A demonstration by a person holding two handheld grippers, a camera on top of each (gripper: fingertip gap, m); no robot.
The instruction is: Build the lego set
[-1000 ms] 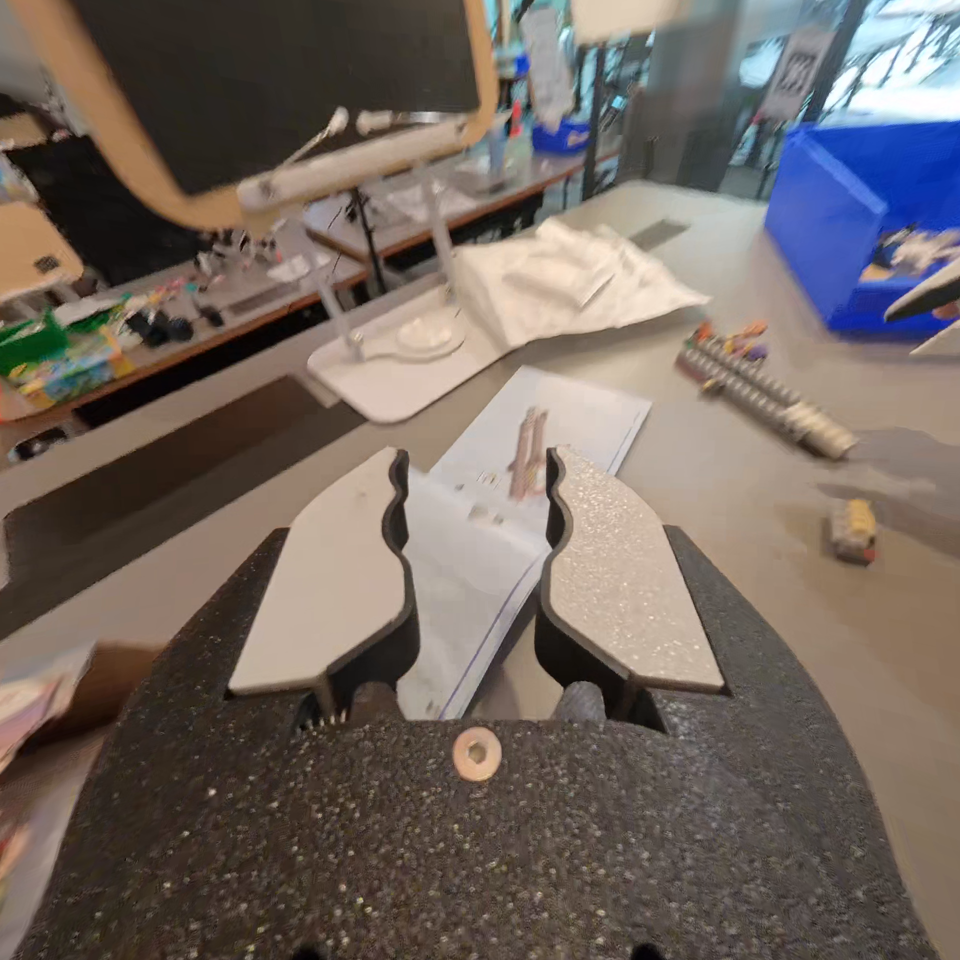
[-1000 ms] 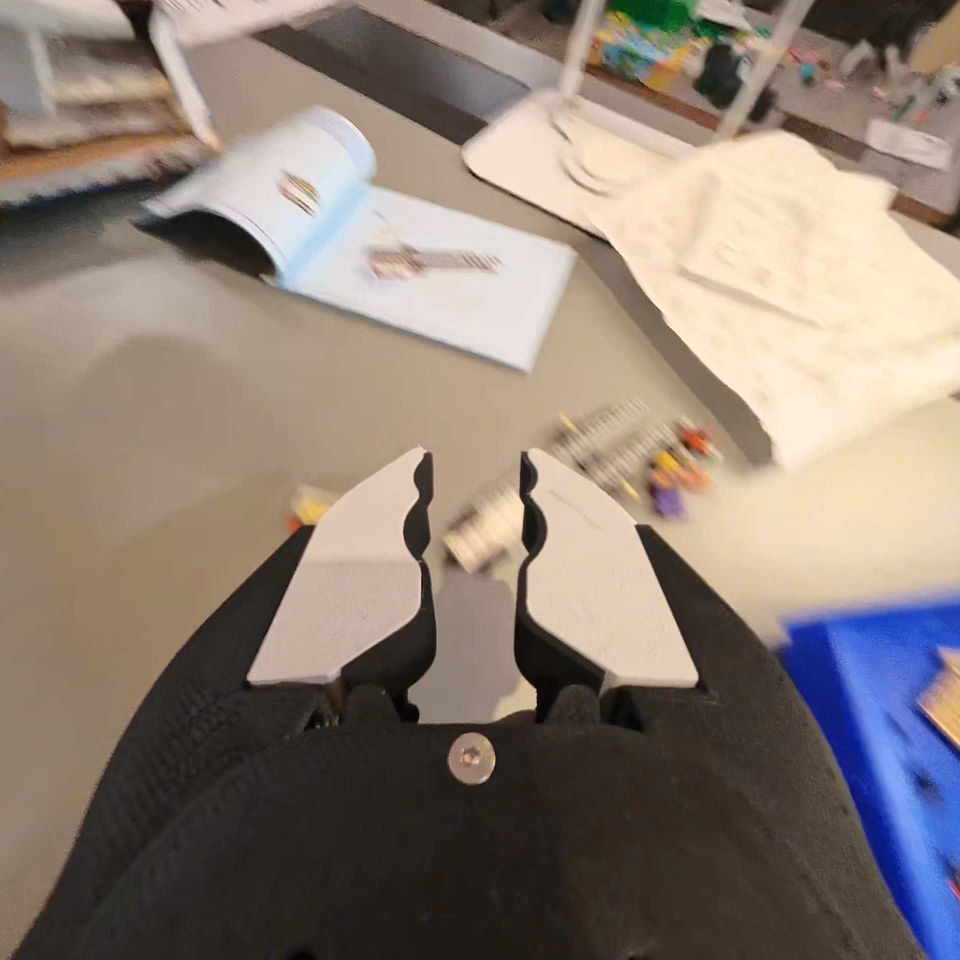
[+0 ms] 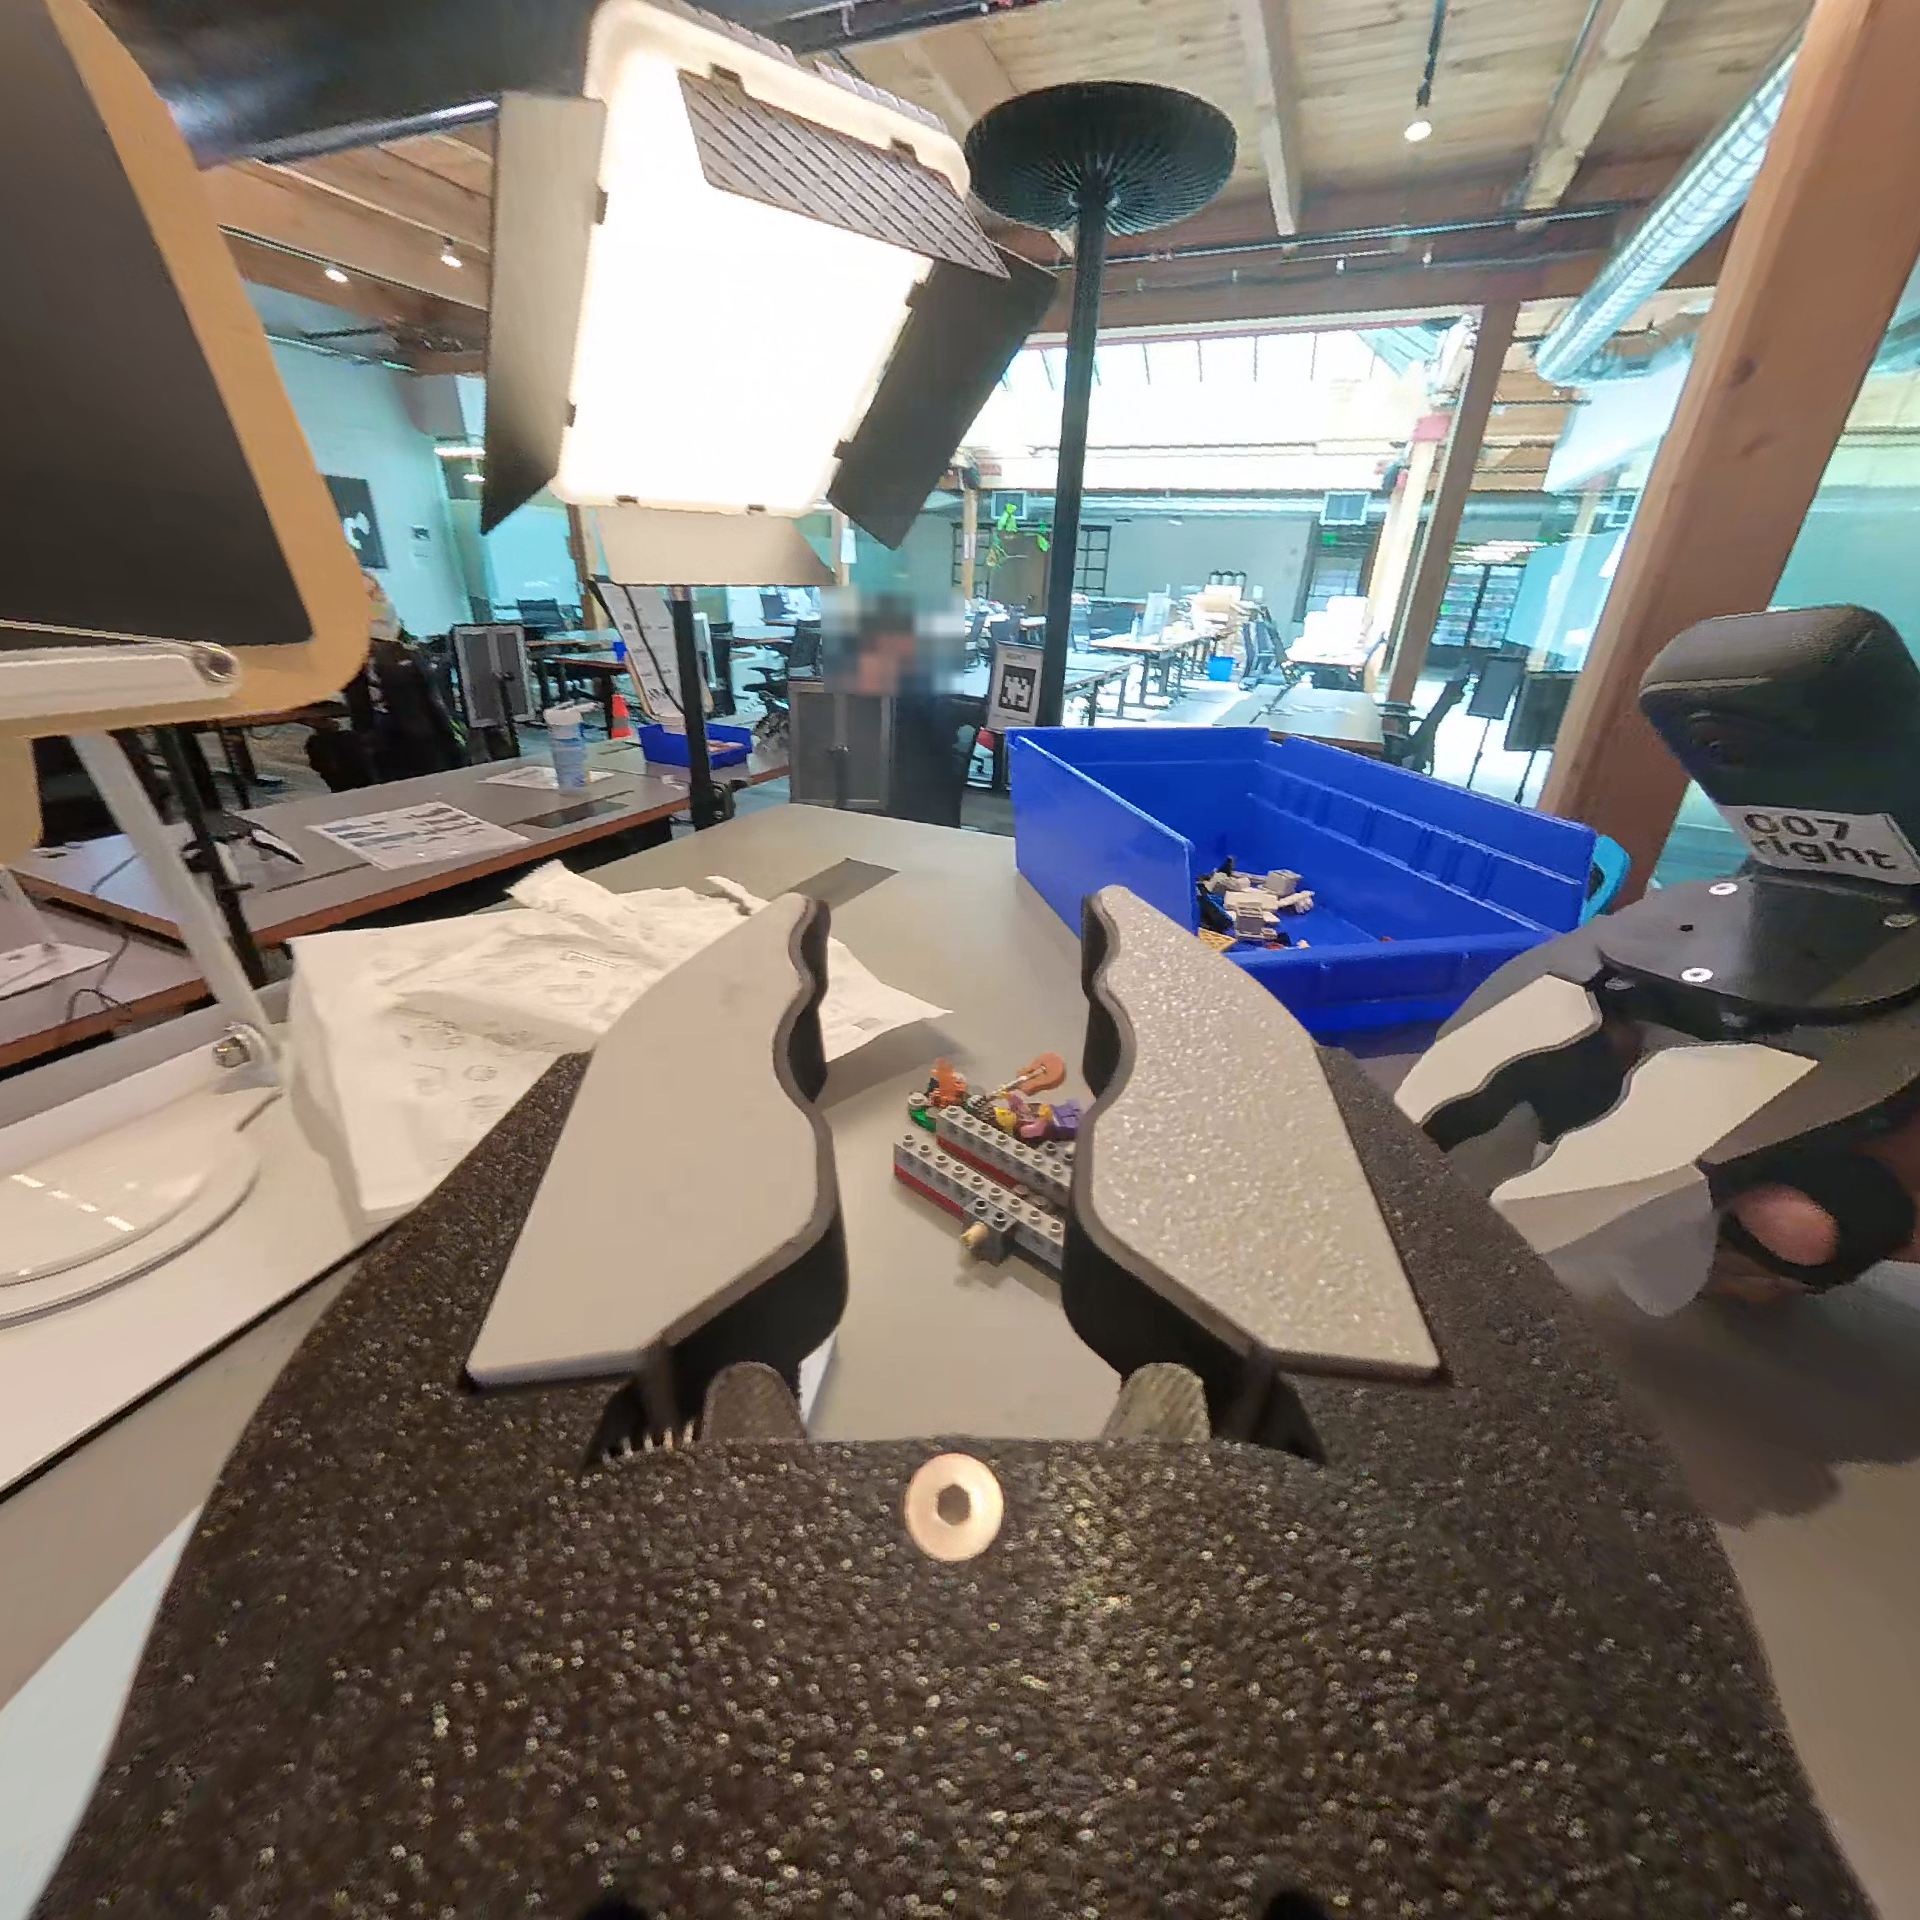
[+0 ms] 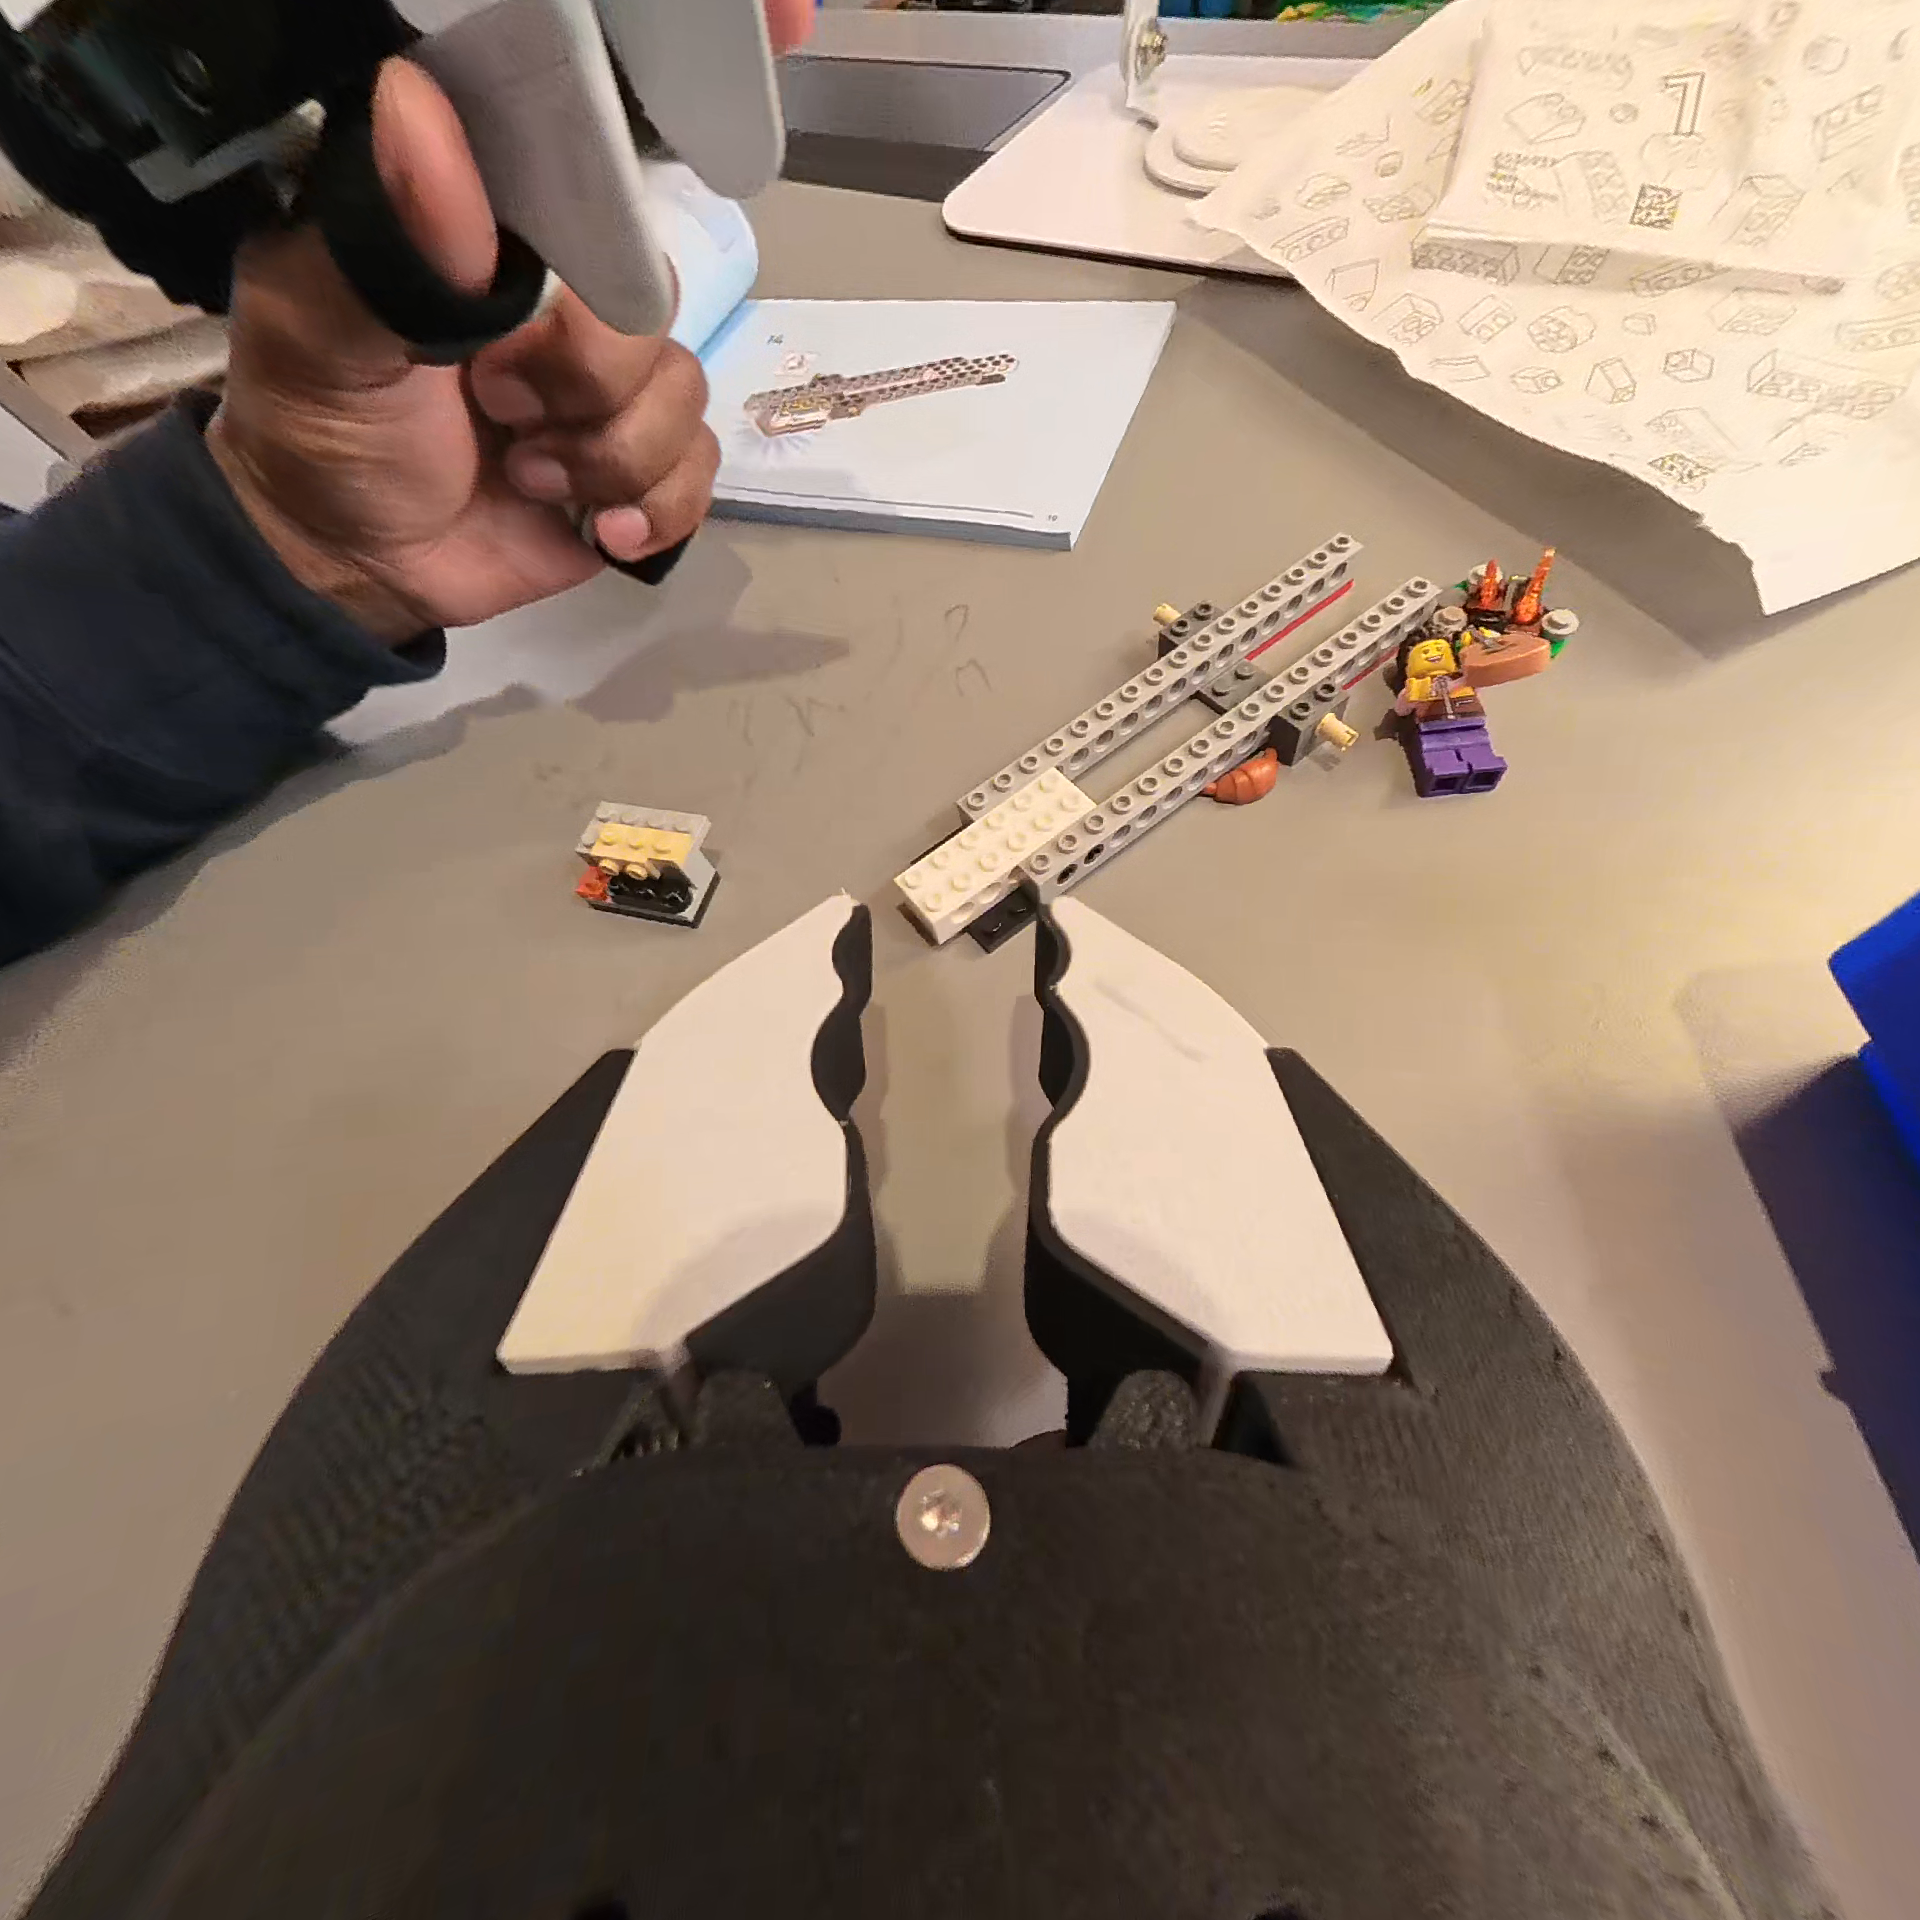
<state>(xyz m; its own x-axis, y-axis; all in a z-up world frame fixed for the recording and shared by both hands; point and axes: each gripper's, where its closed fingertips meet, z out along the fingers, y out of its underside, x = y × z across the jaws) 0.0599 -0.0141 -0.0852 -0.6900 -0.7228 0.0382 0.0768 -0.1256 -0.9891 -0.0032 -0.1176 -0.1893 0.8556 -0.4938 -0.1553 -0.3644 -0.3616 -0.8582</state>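
Note:
My right gripper [image 4: 951, 920] is open and empty, low over the grey table [image 4: 312, 1091]. Its fingertips are just short of the white plate end of a long grey beam assembly [image 4: 1174, 727] and do not touch it. A small grey, tan and black brick cluster [image 4: 646, 862] lies to the left. A minifigure with purple legs [image 4: 1444, 707] lies to the right of the beams. My left gripper [image 3: 951, 925] is open and empty, raised above the same assembly [image 3: 987, 1164]. It also shows at the top left of the right wrist view [image 4: 665, 187], held by a hand [image 4: 447, 447].
A blue bin [image 3: 1122, 831] with loose pieces stands at the back right; its corner shows in the right wrist view [image 4: 1881, 997]. An open booklet [image 4: 935, 416], a printed paper bag [image 4: 1662, 260] and a white lamp base [image 3: 104, 1195] lie behind. The right gripper [image 3: 1507, 1091] sits right of the assembly. The gap from one gripper's tips to the other's is roughly 15 cm.
The left view has swung up and right, from the booklet to the beam assembly and bin. My right gripper has moved closer to the assembly's white end. Both stay open and empty.

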